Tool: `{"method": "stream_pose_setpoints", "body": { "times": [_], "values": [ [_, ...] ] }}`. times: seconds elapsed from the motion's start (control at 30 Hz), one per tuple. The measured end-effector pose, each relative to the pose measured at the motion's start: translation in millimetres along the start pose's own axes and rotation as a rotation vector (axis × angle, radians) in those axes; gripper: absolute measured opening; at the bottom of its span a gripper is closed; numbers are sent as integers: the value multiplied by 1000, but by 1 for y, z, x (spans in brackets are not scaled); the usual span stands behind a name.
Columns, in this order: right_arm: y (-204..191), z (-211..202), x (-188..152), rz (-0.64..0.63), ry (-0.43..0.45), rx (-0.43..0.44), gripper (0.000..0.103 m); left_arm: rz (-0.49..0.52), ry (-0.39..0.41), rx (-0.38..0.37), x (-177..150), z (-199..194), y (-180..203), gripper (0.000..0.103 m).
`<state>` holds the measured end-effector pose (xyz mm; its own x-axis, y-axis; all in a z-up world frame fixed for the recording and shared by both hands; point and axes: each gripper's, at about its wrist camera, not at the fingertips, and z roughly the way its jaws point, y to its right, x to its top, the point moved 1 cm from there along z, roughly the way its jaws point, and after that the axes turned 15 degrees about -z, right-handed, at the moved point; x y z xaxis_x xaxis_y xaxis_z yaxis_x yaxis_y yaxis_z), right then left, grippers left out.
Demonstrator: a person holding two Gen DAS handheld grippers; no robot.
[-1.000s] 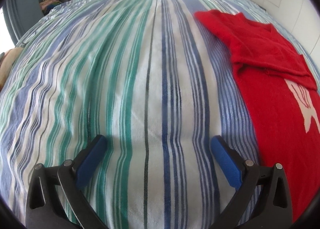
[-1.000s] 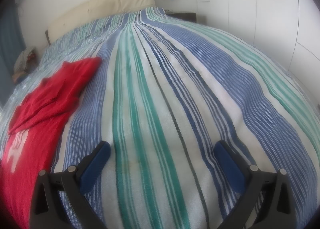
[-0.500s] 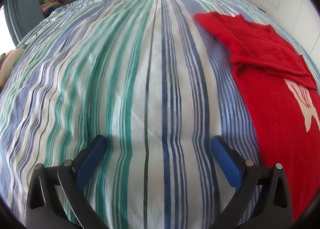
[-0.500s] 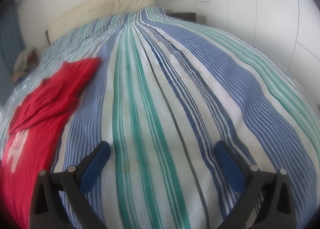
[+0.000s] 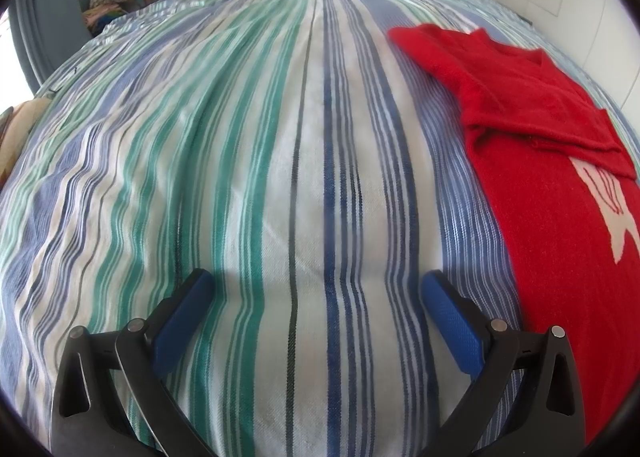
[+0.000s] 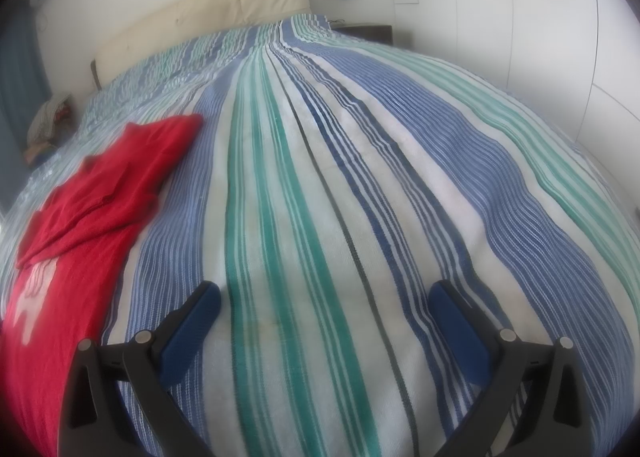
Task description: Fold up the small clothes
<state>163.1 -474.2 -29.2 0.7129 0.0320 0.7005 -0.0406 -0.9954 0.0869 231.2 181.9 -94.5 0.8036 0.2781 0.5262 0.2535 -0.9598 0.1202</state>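
Red sweater (image 5: 532, 161) at 2 o'clock on striped bed (image 5: 280, 137), sleeves folded in (body fold apparently remaining); both jaws spread, empty.

A woven cotton-like bedspread striped in blue, green and white (image 5: 248, 177) looks matt and slightly ribbed. A red knitted sweater with a fuzzy, matt surface (image 5: 532, 161) carries a white knitted motif. Each gripper has matt black plastic arms, small dull metal rivets and textured blue rubbery finger pads (image 6: 192, 327). A cream padded headboard (image 6: 208, 21) looks smooth, like leather.
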Motion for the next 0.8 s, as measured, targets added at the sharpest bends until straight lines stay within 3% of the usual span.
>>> {"method": "stream_pose_setpoints", "body": {
  "times": [0.47,0.53,0.67,0.8],
  "values": [
    [-1,1,1,-2,-3,-2,103,-6,-7,-16,2,-1,-2,103],
    [-2,0,2,-8,-7,-6,103,-51,-20,-59,7,-15,-11,101],
    [-6,-34,15,-47,32,38,102,-106,31,-251,4,-76,-36,102],
    [-40,-97,15,-174,58,231,102,-18,11,-395,-26,-118,-26,102]
  ]
}}
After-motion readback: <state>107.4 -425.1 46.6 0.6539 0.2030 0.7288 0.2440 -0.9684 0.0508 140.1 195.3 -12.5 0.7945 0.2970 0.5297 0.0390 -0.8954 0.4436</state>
